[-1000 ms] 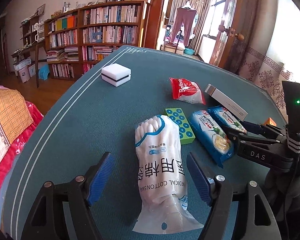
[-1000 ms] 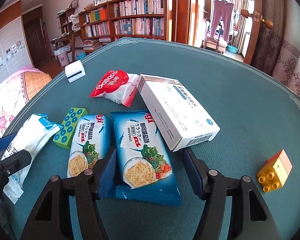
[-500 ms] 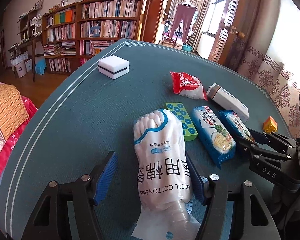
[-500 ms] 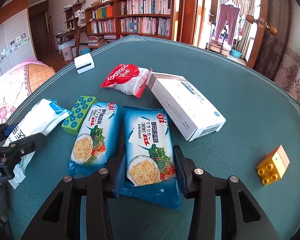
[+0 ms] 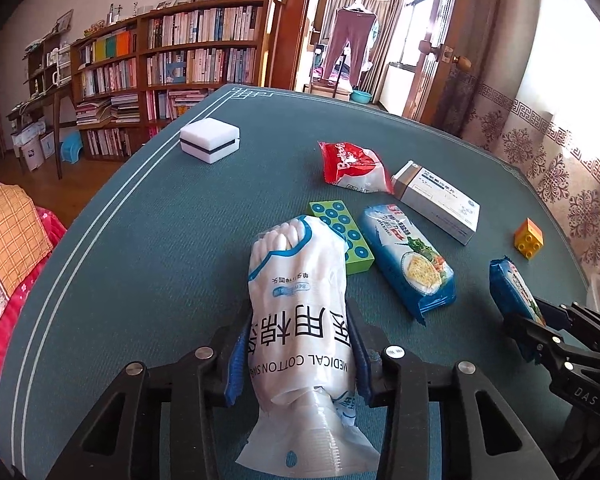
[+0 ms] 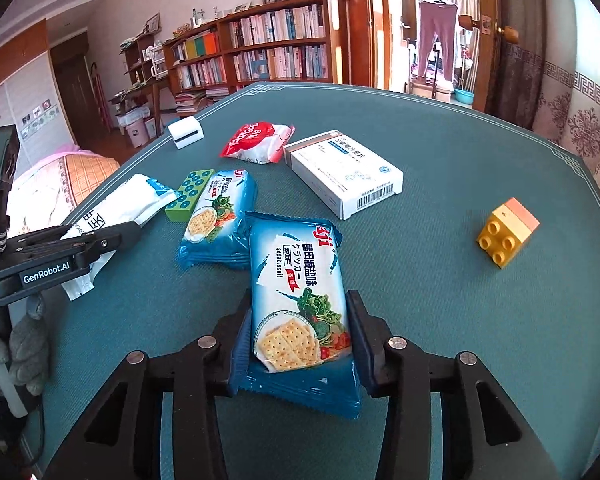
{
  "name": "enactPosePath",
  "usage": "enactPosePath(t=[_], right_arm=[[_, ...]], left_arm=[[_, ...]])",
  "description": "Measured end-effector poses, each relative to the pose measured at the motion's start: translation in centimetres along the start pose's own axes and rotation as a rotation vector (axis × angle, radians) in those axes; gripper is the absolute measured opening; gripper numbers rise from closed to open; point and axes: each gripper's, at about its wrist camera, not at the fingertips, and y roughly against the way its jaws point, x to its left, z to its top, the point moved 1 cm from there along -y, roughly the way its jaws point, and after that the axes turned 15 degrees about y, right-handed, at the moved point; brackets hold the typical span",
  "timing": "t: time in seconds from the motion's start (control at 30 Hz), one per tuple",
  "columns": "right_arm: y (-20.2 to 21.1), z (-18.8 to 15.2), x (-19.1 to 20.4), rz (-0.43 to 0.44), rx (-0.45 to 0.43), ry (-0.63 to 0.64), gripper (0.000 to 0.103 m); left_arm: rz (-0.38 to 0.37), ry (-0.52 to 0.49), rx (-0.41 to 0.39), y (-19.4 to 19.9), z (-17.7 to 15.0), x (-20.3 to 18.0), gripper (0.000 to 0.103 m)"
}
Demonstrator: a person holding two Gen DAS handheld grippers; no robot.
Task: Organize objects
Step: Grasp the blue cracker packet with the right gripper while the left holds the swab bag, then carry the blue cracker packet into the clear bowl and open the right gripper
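Observation:
My left gripper is shut on a white bag of medical cotton swabs, which lies lengthwise between its blue pads. My right gripper is shut on a blue soda cracker pack and holds it slightly above the green table. The held pack also shows at the right of the left wrist view. A second cracker pack, a green dotted block, a red and white snack bag, a white medicine box and a yellow toy brick lie on the table.
A white and black box sits near the table's far left edge. Bookshelves stand beyond the table, and a bed is at the left. A doorway with hanging clothes is at the back.
Both grippers have closed, the left on the cotton swab bag, the right on the cracker pack. The right gripper has pulled its pack away from the other cracker pack and raised it.

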Motion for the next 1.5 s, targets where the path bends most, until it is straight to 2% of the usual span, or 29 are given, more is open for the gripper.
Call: enactPosePath(t=[0.3, 0.77, 1.23, 1.5], right_arm=[[3.0, -2.1, -1.2, -0.009, -0.031, -0.07, 0.044], [7.4, -5.1, -4.7, -0.089, -0.056, -0.167, 0.044], [13.7, -9.0, -11.3, -0.268, -0.102, -0.302, 0.044], [16.2, -11.6, -16.2, -0.403, -0.094, -0.387, 0.044]], left_arm=[[-0.016, -0.04, -0.003, 1.3, -0.9, -1.4, 0.045], [-0.085, -0.129, 0.005, 3.1, -2.5, -5.6, 0.045], [-0.163, -0.208, 0.021, 3.8, -3.9, -11.2, 0.045], [-0.204, -0.258, 0.039, 3.9, -5.1, -14.8, 0.045]])
